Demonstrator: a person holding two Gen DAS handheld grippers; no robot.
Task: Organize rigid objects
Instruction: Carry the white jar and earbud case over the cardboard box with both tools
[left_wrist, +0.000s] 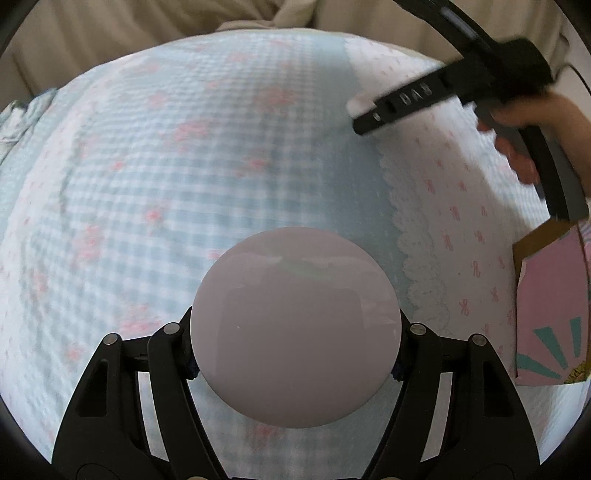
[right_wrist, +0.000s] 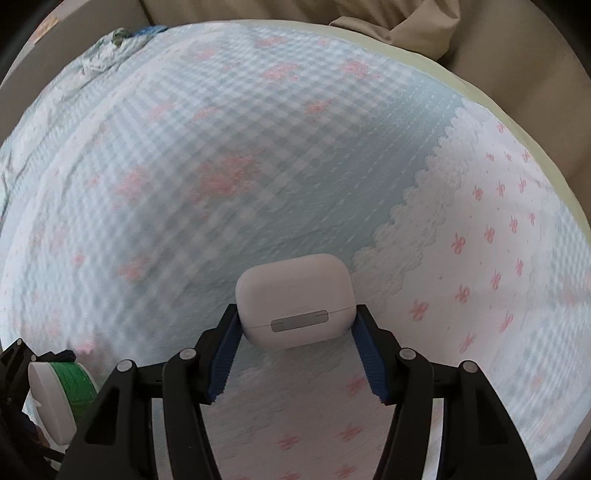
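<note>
My left gripper (left_wrist: 294, 363) is shut on a round white disc-shaped object (left_wrist: 294, 326) and holds it above the bedspread. The same object, white with a green side, shows at the lower left of the right wrist view (right_wrist: 61, 395). My right gripper (right_wrist: 295, 332) is shut on a white earbuds case (right_wrist: 295, 299) with its hinge facing the camera. The right gripper also shows in the left wrist view (left_wrist: 364, 112) at the upper right, blurred, with the white case (left_wrist: 357, 103) at its tip.
A blue gingham bedspread (left_wrist: 166, 166) with pink flowers covers the bed, with a white bow-print panel (right_wrist: 480, 277) on the right. A pink cardboard box (left_wrist: 550, 314) stands at the right edge. Beige fabric (left_wrist: 147, 26) lies beyond the far edge.
</note>
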